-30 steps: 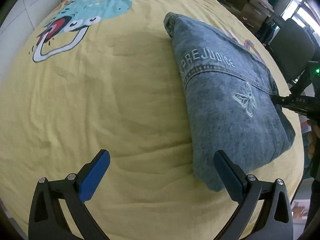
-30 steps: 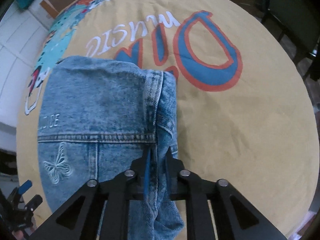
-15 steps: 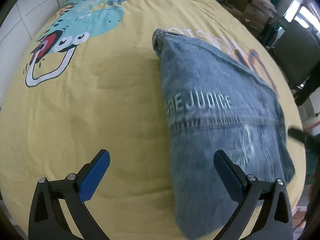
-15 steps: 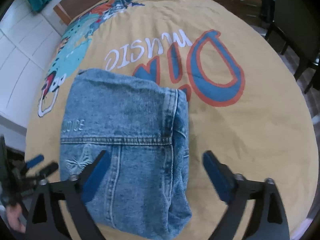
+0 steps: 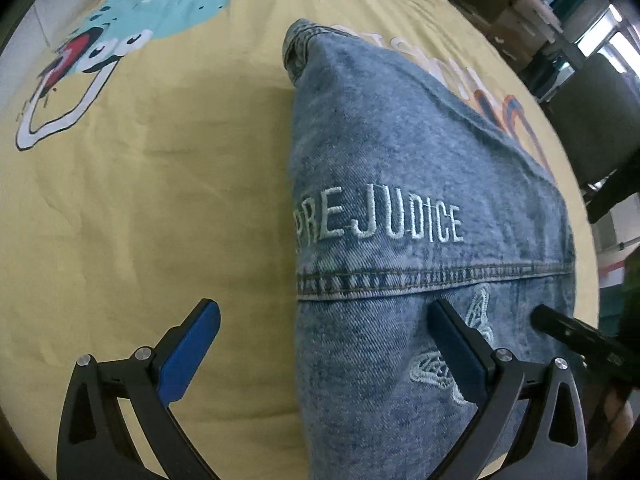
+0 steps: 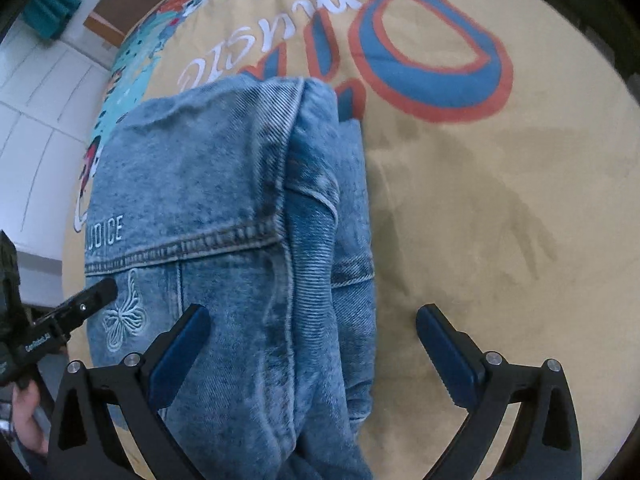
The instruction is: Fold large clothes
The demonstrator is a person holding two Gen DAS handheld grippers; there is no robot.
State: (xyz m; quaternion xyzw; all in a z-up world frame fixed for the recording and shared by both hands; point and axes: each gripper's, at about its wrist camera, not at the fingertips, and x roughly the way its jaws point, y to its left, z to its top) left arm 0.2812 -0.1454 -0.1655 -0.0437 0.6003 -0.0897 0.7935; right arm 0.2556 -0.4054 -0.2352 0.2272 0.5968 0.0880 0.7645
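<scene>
Folded denim jacket (image 5: 420, 208), embroidered "PREJUDICE" with a butterfly, lying on a yellow printed bedsheet (image 5: 160, 160) bearing a teal cartoon figure (image 5: 160, 20) and blue-and-orange lettering (image 6: 432, 56). Left gripper (image 5: 324, 344) with fingers apart, straddling the jacket's near left edge; right gripper (image 6: 312, 344) likewise spread over its right folded edge. Cardboard boxes (image 5: 512, 4) and a dark chair (image 5: 592, 120) stand beyond the bed; white tiled wall (image 6: 36, 92) behind.

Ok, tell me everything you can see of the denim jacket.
The denim jacket is washed blue, folded into a thick bundle on the yellow bedspread. White embroidery reads PREJUDICE above a stitched seam, with a butterfly below. Layered edges stack along its right side. Both the left gripper and the right gripper are open around it.
</scene>
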